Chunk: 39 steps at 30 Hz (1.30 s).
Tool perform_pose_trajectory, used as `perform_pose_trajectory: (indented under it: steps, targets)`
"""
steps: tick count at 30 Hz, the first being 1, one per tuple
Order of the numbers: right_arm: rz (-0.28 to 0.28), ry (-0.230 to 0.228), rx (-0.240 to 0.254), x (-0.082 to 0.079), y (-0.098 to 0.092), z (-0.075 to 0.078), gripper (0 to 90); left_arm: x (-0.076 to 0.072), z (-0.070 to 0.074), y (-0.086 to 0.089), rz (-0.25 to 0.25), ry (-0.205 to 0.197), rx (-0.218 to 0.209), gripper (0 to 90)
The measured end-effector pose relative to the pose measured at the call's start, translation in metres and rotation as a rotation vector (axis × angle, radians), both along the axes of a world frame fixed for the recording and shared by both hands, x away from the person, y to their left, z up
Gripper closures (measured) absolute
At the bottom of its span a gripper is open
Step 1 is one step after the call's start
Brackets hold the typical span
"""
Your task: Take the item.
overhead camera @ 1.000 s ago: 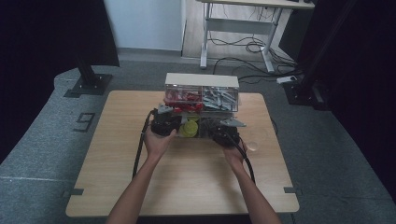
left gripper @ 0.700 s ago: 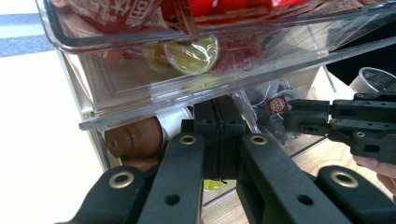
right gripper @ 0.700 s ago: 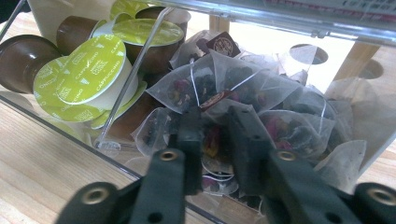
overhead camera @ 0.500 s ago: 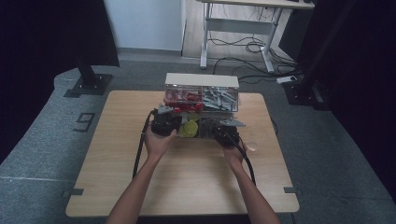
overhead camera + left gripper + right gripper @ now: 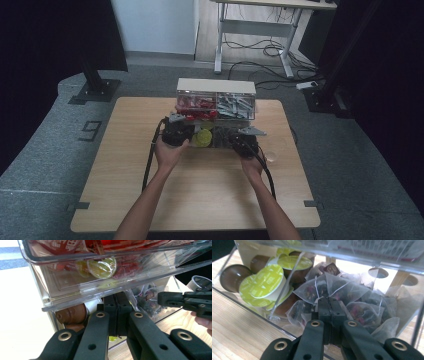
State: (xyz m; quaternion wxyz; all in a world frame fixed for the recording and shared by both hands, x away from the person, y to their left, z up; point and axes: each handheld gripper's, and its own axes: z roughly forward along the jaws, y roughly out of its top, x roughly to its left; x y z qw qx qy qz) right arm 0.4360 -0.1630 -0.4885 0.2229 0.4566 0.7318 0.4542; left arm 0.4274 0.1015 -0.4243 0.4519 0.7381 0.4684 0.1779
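Both hands are working at the clear drawer organizer (image 5: 216, 107) standing near the far edge of the table (image 5: 200, 200), about mid-width.

The left gripper (image 5: 116, 315) is sitting clenched, jaws pressed together, tips poking under the pulled-out upper drawer (image 5: 100, 272) into the lower left compartment, just beside a brown coffee capsule (image 5: 71, 313). Can't tell if anything is pinched between the tips. Red packets and a yellow-green capsule (image 5: 101, 266) are lying in that upper drawer.

The right gripper (image 5: 329, 308) has just been closing; its jaws are now meeting at the front of the lower drawer (image 5: 249, 307), right where a string runs down from a pyramid tea bag (image 5: 323, 290). Looks clenched on that string or bag edge, not certain. More tea bags are piling around it. Green-lidded capsules (image 5: 263, 282) are lying in the neighbouring compartment, behind a clear divider.

In the high view the left gripper (image 5: 175, 131) and right gripper (image 5: 245, 142) are both at the organizer's front.
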Motion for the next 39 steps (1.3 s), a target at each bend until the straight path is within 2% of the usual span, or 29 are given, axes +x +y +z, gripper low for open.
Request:
perform_pose_trajectory:
  steps: [19, 29, 34, 35, 36, 37, 39]
  targets:
    - [-0.007, -0.06, 0.031, -0.007, -0.01, 0.016, 89.5, 0.0, 0.001, 0.0, 0.002, 0.0, 0.001, 89.4]
    - [0.0, -0.098, 0.054, -0.013, -0.013, 0.032, 89.5, -0.001, 0.001, 0.0, 0.003, -0.001, 0.0, 89.2]
    - [0.001, -0.082, 0.04, -0.012, -0.013, 0.031, 89.4, -0.001, 0.001, -0.001, 0.002, -0.001, -0.001, 89.2]
    - [0.0, -0.076, 0.034, -0.011, -0.013, 0.029, 88.3, -0.001, 0.001, -0.001, 0.002, -0.001, -0.001, 89.1]
    - [-0.003, -0.072, 0.028, -0.01, -0.013, 0.027, 79.4, -0.001, 0.001, -0.001, 0.001, -0.001, -0.001, 89.1]
    - [-0.016, -0.072, 0.011, -0.008, -0.013, 0.025, 74.1, -0.001, 0.001, -0.001, 0.001, -0.001, -0.001, 89.1]
    - [-0.029, -0.067, 0.0, -0.006, -0.014, 0.022, 73.8, -0.001, 0.001, -0.001, 0.0, -0.002, 0.0, 89.1]
